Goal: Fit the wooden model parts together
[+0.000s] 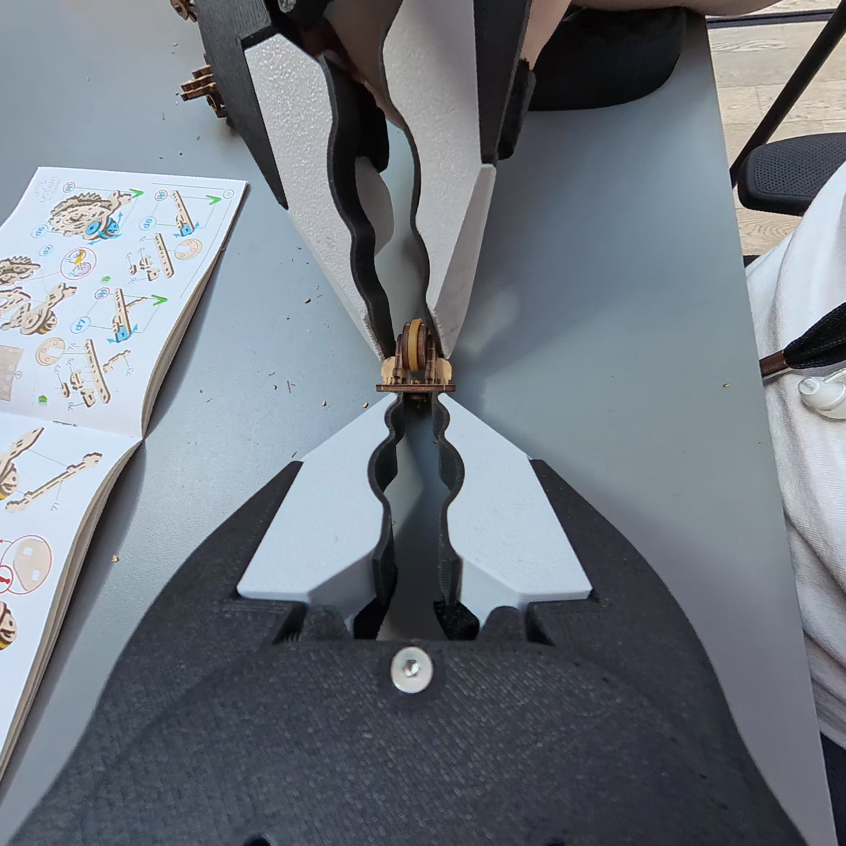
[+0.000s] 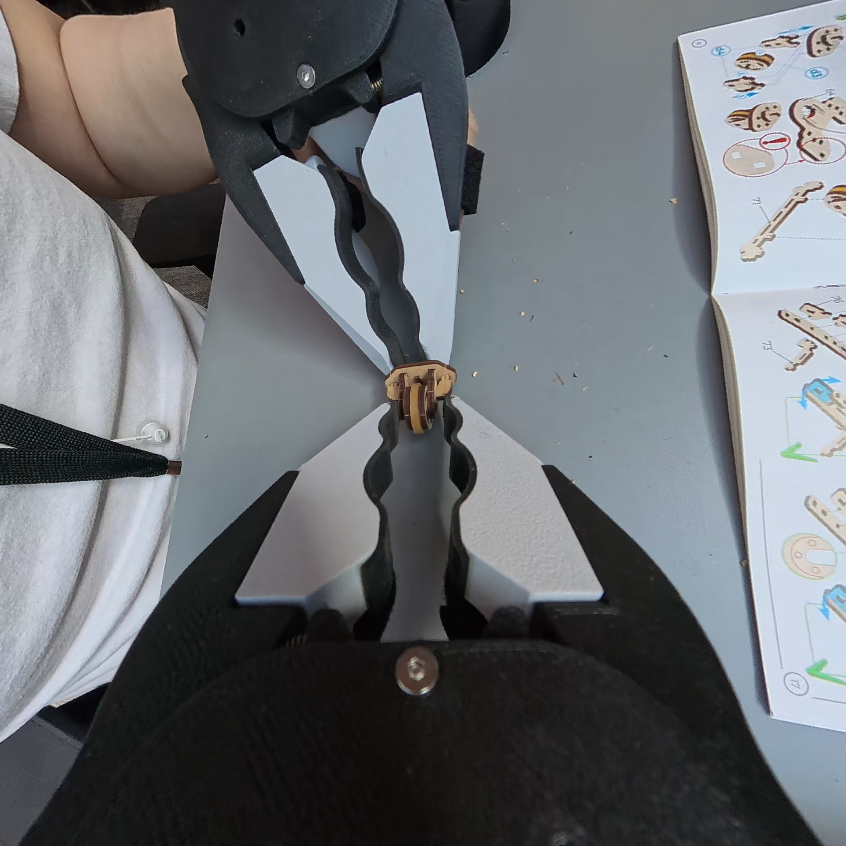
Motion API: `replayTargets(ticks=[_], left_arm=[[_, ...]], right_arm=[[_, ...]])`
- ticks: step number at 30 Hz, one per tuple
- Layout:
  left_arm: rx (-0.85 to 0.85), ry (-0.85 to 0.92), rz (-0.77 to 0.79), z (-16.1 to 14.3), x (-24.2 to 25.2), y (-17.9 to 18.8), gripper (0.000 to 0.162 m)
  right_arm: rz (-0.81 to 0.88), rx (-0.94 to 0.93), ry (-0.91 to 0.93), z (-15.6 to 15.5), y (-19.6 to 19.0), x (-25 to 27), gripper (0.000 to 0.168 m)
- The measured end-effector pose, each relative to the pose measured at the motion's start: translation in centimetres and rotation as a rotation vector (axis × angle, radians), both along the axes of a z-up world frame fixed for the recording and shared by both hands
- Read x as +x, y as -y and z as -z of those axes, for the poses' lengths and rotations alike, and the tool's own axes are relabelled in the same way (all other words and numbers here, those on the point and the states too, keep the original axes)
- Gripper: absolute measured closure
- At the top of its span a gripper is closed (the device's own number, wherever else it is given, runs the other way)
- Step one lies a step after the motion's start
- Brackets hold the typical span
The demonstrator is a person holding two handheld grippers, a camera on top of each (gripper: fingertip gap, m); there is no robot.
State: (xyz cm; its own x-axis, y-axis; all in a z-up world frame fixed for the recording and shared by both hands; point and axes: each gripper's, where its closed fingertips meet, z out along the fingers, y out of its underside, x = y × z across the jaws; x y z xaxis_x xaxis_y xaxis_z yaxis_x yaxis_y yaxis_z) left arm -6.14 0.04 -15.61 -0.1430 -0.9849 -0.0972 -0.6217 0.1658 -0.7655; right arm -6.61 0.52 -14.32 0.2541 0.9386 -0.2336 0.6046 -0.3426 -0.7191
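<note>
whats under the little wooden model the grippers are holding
Grey table with scattered wood crumbs; the wooden model hangs between the left gripper and right gripper. The spot directly below is hidden by the fingers.

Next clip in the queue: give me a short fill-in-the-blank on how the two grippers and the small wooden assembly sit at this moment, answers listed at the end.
1. The wooden assembly is held between the left gripper and the ____ gripper.
2. A pale ____ disc sits between the assembly's darker wooden discs.
3. The open instruction booklet lies on the grey ____.
4. Small wood ____ are scattered between the grippers and the booklet.

Missing words: right; yellow; table; chips
</note>
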Motion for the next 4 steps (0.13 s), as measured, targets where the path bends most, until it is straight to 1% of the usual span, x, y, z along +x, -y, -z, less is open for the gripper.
replayTargets(ticks=[4], left_arm=[[0.001,0.0,-0.002,0.0,0.01,0.0,0.155]], right_arm=[[0.02,-0.005,-0.008,-0.03,-0.01,-0.01,0.154]])
